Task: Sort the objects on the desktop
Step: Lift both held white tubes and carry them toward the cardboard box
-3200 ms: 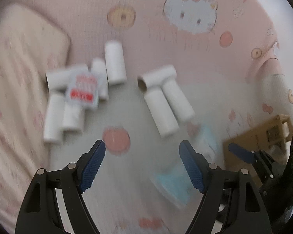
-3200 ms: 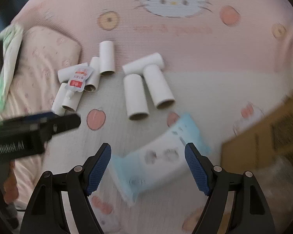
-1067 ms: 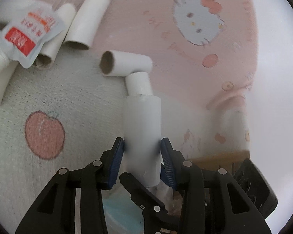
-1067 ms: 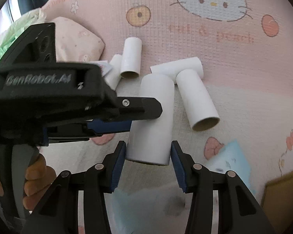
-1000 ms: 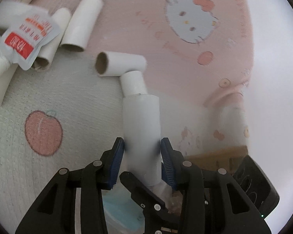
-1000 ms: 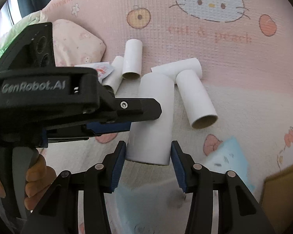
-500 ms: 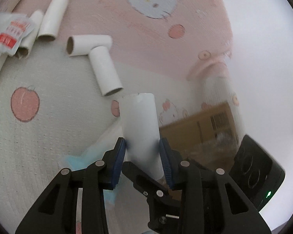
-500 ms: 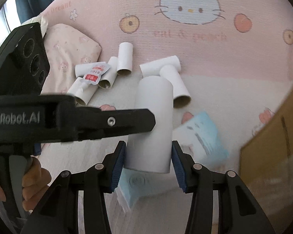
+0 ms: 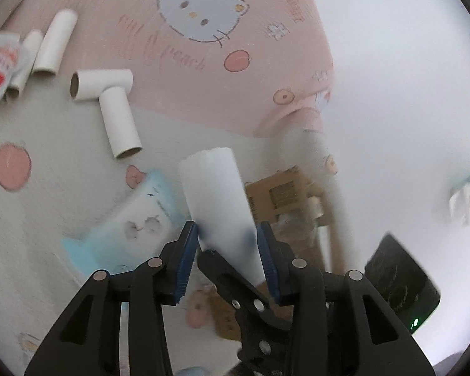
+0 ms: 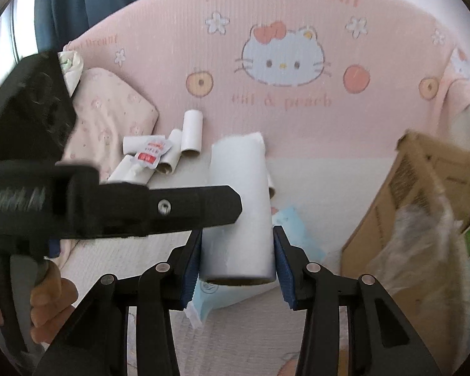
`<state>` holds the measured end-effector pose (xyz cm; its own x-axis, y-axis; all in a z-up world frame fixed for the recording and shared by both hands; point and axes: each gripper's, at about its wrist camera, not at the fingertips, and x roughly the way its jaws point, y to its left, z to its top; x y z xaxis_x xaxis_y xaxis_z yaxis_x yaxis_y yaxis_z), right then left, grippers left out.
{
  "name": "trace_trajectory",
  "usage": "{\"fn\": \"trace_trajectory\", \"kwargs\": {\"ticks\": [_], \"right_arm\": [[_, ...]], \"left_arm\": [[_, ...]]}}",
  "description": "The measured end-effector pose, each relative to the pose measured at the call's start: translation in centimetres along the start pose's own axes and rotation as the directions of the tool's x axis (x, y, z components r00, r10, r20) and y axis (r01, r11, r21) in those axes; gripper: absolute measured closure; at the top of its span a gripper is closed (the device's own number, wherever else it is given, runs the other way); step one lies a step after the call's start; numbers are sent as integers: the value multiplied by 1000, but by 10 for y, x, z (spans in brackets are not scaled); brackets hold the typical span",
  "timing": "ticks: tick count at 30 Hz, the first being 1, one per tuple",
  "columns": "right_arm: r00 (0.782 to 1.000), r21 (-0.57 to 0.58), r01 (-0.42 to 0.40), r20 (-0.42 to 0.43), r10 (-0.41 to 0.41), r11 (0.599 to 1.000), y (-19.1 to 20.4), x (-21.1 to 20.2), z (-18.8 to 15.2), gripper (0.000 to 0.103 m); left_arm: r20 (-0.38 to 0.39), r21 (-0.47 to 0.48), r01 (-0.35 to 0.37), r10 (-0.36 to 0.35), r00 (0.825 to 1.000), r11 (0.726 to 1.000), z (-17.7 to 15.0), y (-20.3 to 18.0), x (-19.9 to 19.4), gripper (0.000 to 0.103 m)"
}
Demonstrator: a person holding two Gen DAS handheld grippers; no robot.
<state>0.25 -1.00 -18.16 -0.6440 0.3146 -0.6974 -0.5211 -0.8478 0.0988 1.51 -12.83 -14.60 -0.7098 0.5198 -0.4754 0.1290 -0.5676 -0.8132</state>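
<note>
You face a pink cartoon-cat bedspread (image 10: 297, 31), with a cardboard box (image 10: 423, 194) to its right, likely the sorting bin. Raised clear of the bedding, one white paper tube (image 10: 238, 213) is pinched by both grippers: right gripper (image 10: 237, 257) tightening, left gripper (image 9: 228, 250) easing.

Bare bedspread (image 10: 329, 175) lies open between the cardboard box (image 10: 423, 188) and the scattered paper tubes (image 10: 185, 144). The tissue pack (image 9: 131, 228) lies just beside the box (image 9: 282, 188).
</note>
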Motion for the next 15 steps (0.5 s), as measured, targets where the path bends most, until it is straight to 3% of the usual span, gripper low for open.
{"fn": "trace_trajectory", "kwargs": {"ticks": [3,7,11,15], "right_arm": [[1000,-23,-1,21,1,1000,2,-10,0,62],[998,-90,45,44,-41,995,8,-19,-1,62],[998,-75,39,47,-36,996,2,-26,1,62],[997,-78,53,59,-49,996,1,-40,4,62]], "left_arm": [[2,-48,32,-32,999,998,2,1,3,55],[4,-43,30,-30,1000,999,1,-7,7,55],[19,9,21,-21,1000,1000,-2,-23,5,54],[34,124,-5,1,999,992,-3,-52,2,54]]}}
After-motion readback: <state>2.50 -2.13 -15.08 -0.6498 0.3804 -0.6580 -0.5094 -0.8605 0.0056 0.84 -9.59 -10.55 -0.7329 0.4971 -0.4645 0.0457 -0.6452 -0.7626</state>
